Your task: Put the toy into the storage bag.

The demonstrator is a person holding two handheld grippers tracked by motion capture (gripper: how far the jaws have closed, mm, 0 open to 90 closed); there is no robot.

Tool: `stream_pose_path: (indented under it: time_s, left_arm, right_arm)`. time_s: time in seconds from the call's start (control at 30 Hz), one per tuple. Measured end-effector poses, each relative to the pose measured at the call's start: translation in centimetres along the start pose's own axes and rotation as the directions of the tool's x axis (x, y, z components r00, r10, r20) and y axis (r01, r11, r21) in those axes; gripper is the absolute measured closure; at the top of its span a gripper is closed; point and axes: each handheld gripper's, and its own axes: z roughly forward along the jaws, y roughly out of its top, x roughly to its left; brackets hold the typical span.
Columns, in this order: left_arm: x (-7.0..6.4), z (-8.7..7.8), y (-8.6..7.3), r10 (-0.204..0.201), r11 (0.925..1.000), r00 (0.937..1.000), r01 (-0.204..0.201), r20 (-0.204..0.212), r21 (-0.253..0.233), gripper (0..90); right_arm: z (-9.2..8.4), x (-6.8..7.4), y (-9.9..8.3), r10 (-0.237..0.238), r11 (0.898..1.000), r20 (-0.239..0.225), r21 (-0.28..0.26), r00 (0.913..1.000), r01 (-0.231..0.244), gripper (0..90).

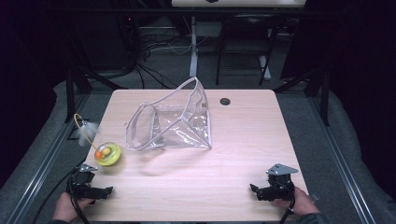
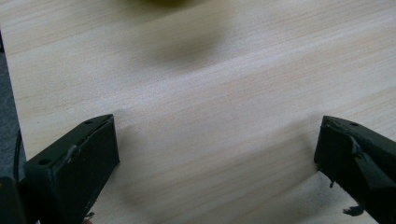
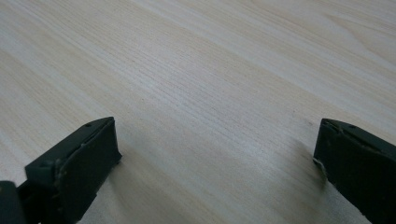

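At the far left of the wooden table (image 1: 243, 140) a curved yellow wire (image 1: 77, 122) rose with a tuft of white feathers (image 1: 87, 132) on it, leaning over a small yellow-green dish toy (image 1: 108, 154). Inside the dish sat an orange ball (image 1: 99, 154) and a paler one just beside it. This toy stood near the left edge, just ahead of the left gripper (image 1: 100, 191), with bare wood between them.

The left gripper lay low at the near left corner, held in a hand (image 1: 65, 209), its cable trailing off the edge. In the left gripper view its jaws stood wide apart with only table grain between them, and a blurred yellow-green shape (image 2: 168, 2) showed at the top edge.

Toward the middle, farther back, lay a clear plastic pouch (image 1: 173, 123), propped open on its side: a rounded mouth faced left, a taller rim stood behind, and a flat see-through panel stretched right. Whether anything lay inside could not be told. A small dark round hole (image 1: 225, 101) sat in the tabletop beyond it.

At the near right, the right gripper (image 1: 254, 190), topped by a grey three-cornered plate (image 1: 281, 169), rested in the other hand (image 1: 301, 203), well apart from the pouch. In the right gripper view its jaws also gaped wide over bare wood (image 3: 201, 93).
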Motion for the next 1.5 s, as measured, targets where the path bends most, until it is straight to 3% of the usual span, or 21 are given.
stream_pose_path:
  time_s: [0.33, 0.67, 0.8, 0.97, 1.5]
  left_arm:
    - [-0.1, 0.1, -0.1, -0.002, 0.9999, 1.0, 0.002, 0.0, -0.016, 0.0]
    - [0.0, 0.1, 0.6, 0.001, 0.9996, 1.0, -0.001, -0.006, 0.028, 0.0]
    - [0.0, -0.5, 0.6, -0.007, 1.0, 0.9998, 0.007, -0.017, -0.001, 0.0]
    - [-0.2, -1.6, 1.0, -0.013, 0.9968, 0.9998, 0.012, -0.013, -0.079, 0.0]
    - [-0.2, -3.4, 2.9, -0.027, 0.9851, 0.9996, 0.027, 0.003, -0.17, 0.1]
  right_arm:
    - [0.0, 0.0, 0.0, 0.001, 1.0, 0.001, -0.002, 1.0, -0.001, 0.0]
    - [0.0, 0.0, 0.0, 0.001, 1.0, 0.001, -0.002, 1.0, -0.001, 0.0]
    - [0.0, 0.0, 0.0, -0.001, 1.0, 0.0, 0.001, 1.0, 0.001, 0.0]
    - [0.0, 0.0, 0.0, -0.002, 1.0, 0.0, 0.001, 1.0, 0.002, 0.0]
    - [0.0, 0.0, 0.0, -0.003, 1.0, -0.001, 0.0, 1.0, 0.003, 0.0]
